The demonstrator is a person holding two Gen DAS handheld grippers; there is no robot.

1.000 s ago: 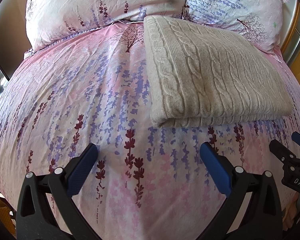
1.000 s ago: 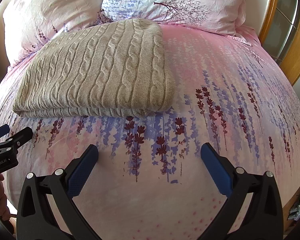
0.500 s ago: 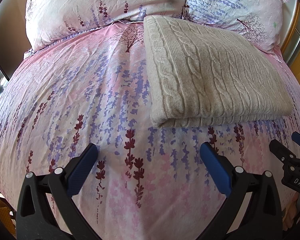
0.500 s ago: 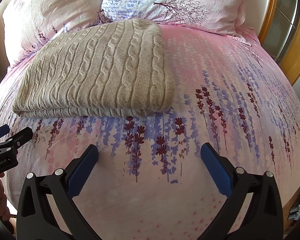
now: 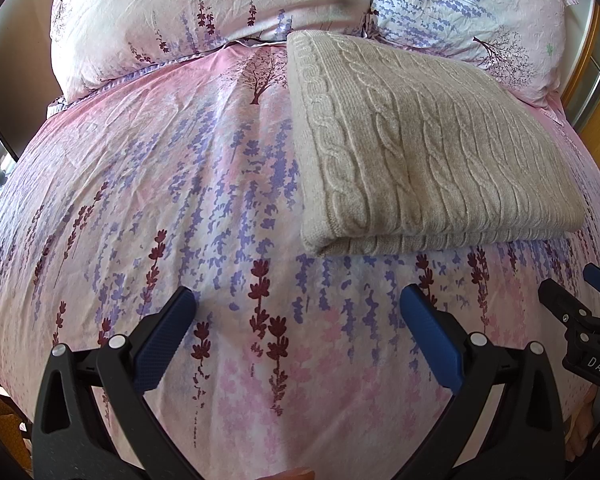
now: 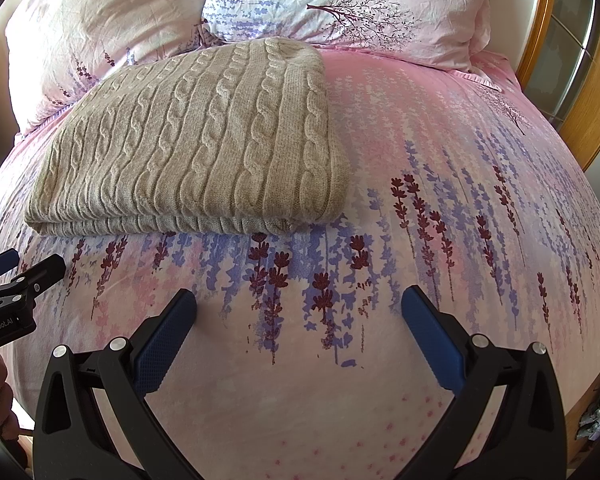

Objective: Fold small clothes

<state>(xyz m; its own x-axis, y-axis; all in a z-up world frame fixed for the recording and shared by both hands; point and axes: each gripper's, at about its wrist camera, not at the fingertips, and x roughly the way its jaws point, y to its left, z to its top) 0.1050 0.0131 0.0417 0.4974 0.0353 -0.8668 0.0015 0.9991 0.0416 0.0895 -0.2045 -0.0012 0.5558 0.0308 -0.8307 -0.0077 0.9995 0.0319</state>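
Two low, close wrist views facing the pillows (image 5: 204,12), sharing the folded sweater (image 5: 428,152) (left view's right, right view's left).

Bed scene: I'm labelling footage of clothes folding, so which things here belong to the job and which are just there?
Job:
beige cable-knit sweater, folded
left hand-held gripper, open
right hand-held gripper, open

Just there:
floral duvet
two pillows

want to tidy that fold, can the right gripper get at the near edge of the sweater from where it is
Probably yes. The right gripper is open and empty, and only bare floral duvet lies between it and the folded sweater's near edge. The left gripper sits off to the side, not in the way.
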